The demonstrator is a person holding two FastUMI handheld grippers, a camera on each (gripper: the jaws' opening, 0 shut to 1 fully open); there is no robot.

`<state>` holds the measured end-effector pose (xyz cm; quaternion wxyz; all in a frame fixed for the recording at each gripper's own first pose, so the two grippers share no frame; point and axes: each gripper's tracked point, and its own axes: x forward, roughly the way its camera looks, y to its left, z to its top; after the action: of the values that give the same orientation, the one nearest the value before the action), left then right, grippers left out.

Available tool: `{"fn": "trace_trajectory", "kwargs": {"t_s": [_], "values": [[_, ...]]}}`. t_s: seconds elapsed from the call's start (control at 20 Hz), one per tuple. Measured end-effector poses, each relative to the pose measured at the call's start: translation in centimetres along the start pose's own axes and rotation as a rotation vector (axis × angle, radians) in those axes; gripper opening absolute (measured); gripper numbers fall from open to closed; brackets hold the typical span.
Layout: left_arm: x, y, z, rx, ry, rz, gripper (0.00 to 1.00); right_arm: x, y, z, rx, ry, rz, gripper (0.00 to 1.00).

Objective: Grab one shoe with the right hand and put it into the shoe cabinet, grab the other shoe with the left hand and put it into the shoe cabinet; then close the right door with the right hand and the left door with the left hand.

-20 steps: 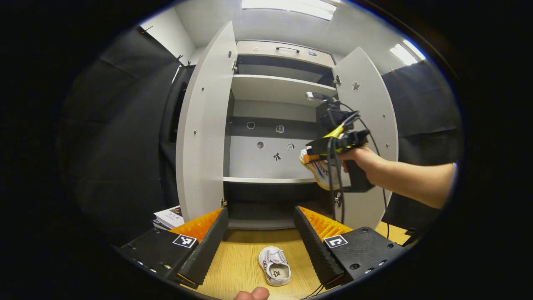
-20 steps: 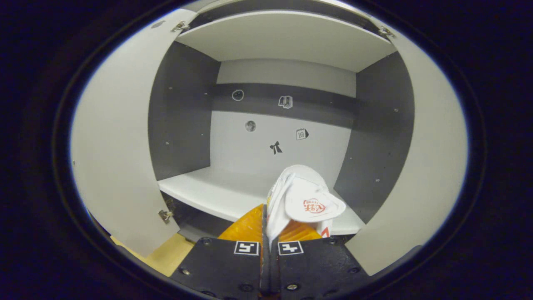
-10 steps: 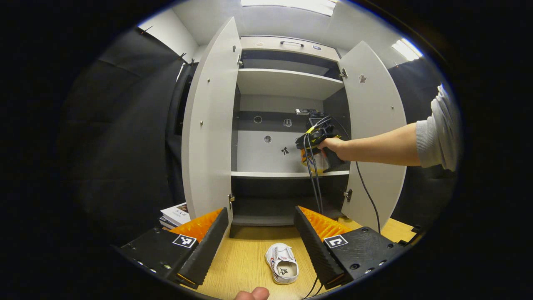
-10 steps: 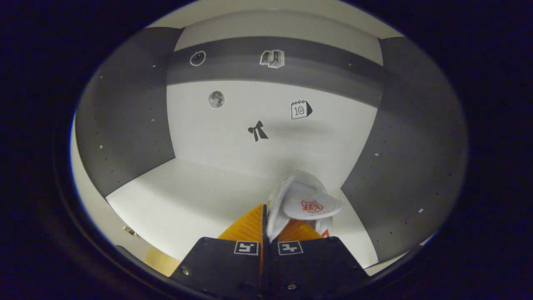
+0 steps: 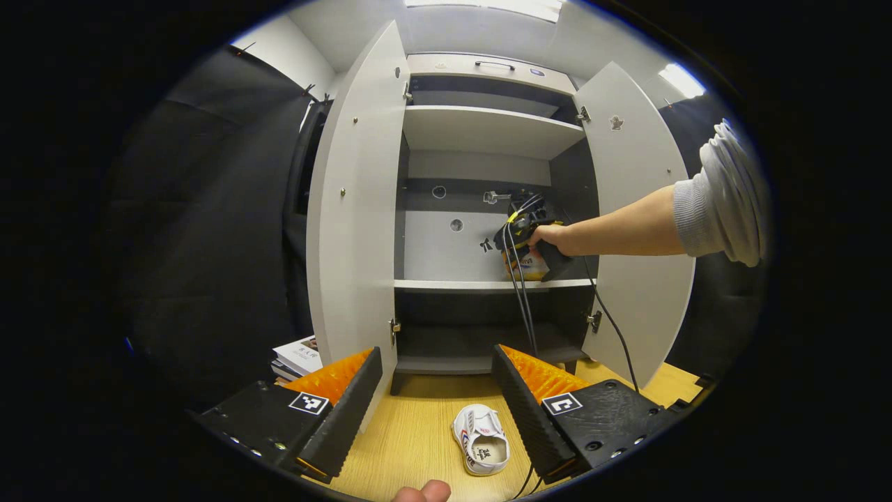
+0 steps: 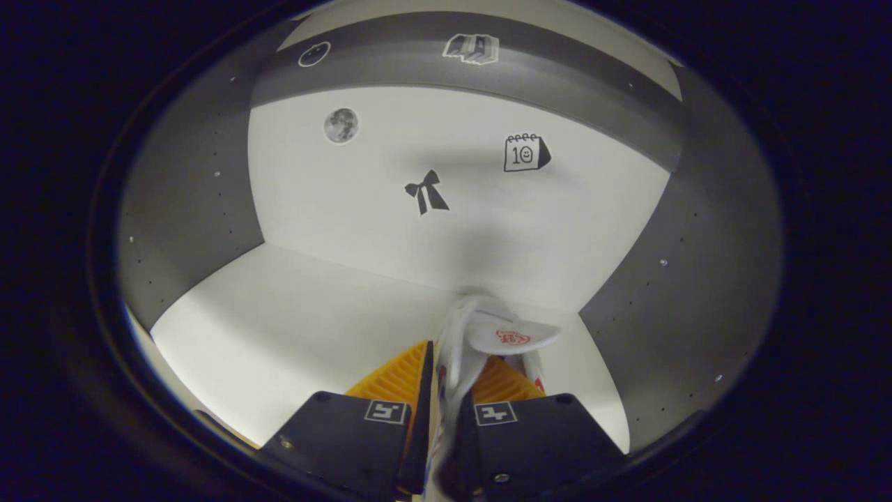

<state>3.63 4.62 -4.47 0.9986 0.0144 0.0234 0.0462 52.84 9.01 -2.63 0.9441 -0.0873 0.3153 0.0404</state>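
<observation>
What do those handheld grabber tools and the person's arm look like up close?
The left gripper has two ridged fingers on black blocks with square black-and-white tags. The right gripper is a black handheld unit with yellow trim and dangling black cables. The arm wears a rolled grey ribbed sleeve.

The left gripper view is bright and evenly lit: the light comes from ceiling panels (image 5: 488,5) at the top, which are overexposed and show glare. The shoe cabinet (image 5: 355,209) bends strongly toward the edges because of the fisheye lens, and its doors look curved. The lower compartment lies in deep shadow. The table (image 5: 411,439) is sharp and warm in tone. The right gripper view is dimmer, inside the cabinet; the back wall (image 6: 453,209) is pale, with a soft grey shadow in the middle. The shoe (image 6: 488,335) near the lens is slightly blurred, and the side walls darken toward the rim.
</observation>
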Motion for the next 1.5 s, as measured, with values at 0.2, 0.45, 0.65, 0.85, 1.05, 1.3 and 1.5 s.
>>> {"fn": "trace_trajectory", "kwargs": {"t_s": [0.2,0.45,0.65,0.85,1.05,1.3,1.5], "values": [[0.3,-0.2,0.0,0.002,-0.001,-0.005,0.95,-1.0,0.1,0.1,0.012,-0.009,0.01,0.42],[-0.1,-0.8,1.0,0.005,-0.028,-0.022,0.95,-5.7,-1.0,1.2,0.034,-0.104,0.001,0.46],[-0.2,-1.6,1.7,0.011,-0.054,-0.049,0.95,-12.9,-2.3,1.3,0.018,-0.257,-0.01,0.48],[-0.7,-2.3,2.2,0.011,-0.075,-0.073,0.95,-23.8,-1.4,-1.1,0.027,-0.464,0.031,0.49],[-1.6,-2.2,2.1,0.015,-0.086,-0.075,0.95,-34.4,-1.4,-7.0,0.078,-0.616,0.051,0.58],[-3.2,-2.0,1.9,0.033,-0.097,-0.055,0.95,-41.7,-3.2,-16.2,0.097,-0.661,0.012,0.58],[-3.6,-2.5,0.9,0.053,-0.096,-0.047,0.95,-44.0,-5.3,-20.8,0.105,-0.688,-0.042,0.95]]}}
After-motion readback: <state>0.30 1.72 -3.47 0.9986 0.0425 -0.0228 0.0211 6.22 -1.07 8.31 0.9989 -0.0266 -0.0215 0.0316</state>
